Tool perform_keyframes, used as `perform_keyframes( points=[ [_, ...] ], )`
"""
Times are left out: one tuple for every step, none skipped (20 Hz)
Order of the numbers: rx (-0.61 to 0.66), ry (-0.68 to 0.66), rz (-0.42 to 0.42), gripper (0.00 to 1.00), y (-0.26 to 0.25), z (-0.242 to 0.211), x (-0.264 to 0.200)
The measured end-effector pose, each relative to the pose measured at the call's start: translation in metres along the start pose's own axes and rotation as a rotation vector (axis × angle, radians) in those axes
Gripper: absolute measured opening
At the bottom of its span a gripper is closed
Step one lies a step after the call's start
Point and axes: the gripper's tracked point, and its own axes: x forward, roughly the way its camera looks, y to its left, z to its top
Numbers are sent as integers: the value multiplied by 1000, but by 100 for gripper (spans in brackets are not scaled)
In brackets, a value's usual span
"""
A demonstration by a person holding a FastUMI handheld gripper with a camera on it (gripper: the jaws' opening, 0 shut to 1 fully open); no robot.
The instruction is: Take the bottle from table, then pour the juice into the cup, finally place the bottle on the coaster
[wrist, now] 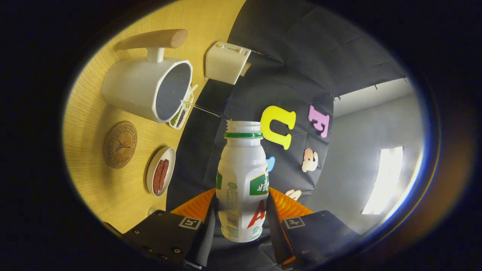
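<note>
Bottle (243,180) pinched between tongs (242,210) | tipped, mouth near cup (148,88)

A staged recording booth, not a lived-in home

Black cloth wall (241,94) backs a wooden desk (94,180) set with a cup (139,88), coaster (120,144) and snack dishes (160,171), like props.

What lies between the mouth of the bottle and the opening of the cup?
In the gripper view, a thin stream runs from the bottle, held between the tongs, into the cup.
</note>
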Motion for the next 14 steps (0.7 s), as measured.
perform_keyframes(
  points=[
    [-11, -2, -2, 64, 0, 1, 0],
    [-24, -4, -5, 64, 0, 3, 0],
    [-34, -8, -6, 64, 1, 5, -1],
    [-41, -10, -8, 64, 5, 4, 1],
    [-48, -11, -10, 64, 6, 5, 2],
    [-52, -12, -11, 64, 6, 5, 2],
    [-57, -13, -11, 64, 5, 6, 2],
    [-65, -15, -14, 64, 5, 6, 2],
    [-78, -19, -18, 64, 5, 8, 2],
    [-94, -23, -21, 64, 5, 10, 2],
    [-111, -29, -23, 64, 6, 12, 2],
    [-127, -35, -25, 64, 7, 12, 1],
    [-140, -41, -26, 64, 7, 15, 2],
    [-152, -46, -25, 64, 8, 17, 2]
  ],
)
